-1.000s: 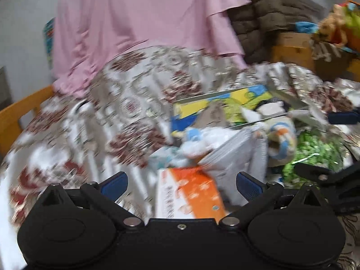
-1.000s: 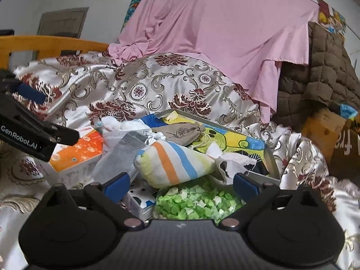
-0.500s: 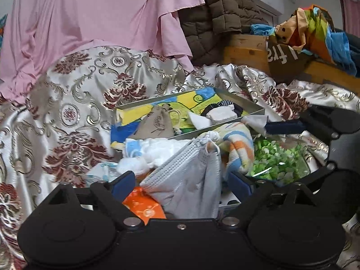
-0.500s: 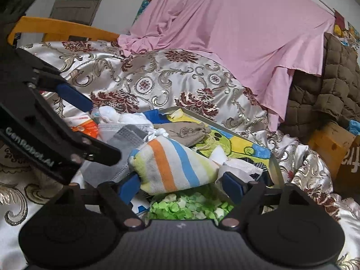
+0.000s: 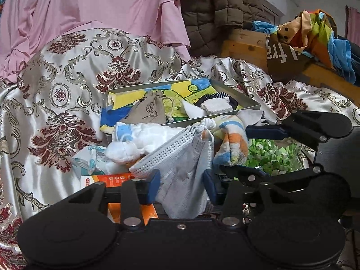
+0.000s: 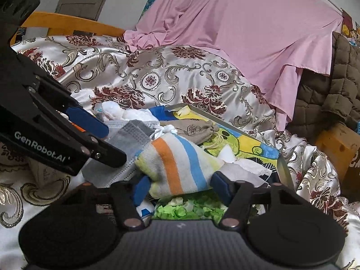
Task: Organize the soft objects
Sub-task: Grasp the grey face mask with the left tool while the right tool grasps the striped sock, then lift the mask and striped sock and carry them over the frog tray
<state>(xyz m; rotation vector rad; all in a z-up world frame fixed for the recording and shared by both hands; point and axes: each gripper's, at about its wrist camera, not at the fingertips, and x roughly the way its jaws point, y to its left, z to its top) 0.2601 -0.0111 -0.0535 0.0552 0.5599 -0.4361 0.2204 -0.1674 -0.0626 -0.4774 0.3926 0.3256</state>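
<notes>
Grey face mask [image 5: 180, 168] sits between the left gripper [image 5: 181, 185], whose jaws have just been closing against it. Right gripper [image 6: 180, 187], also closing, pinches the striped cloth [image 6: 177, 164]; both lie before the tray [image 5: 236, 110], hiding a green bag [image 6: 191, 209].

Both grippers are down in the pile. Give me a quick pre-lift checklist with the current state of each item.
1. Face mask between the left gripper jaws, which have just been closing: ok.
2. Left pads pressing the mask: cannot tell.
3. Striped sock between the right gripper jaws, also just closing: ok.
4. Right pads touching the sock on both sides: ok.
5. Mask's ear loop free of the sock: cannot tell.
6. Tray has room: ok.
</notes>
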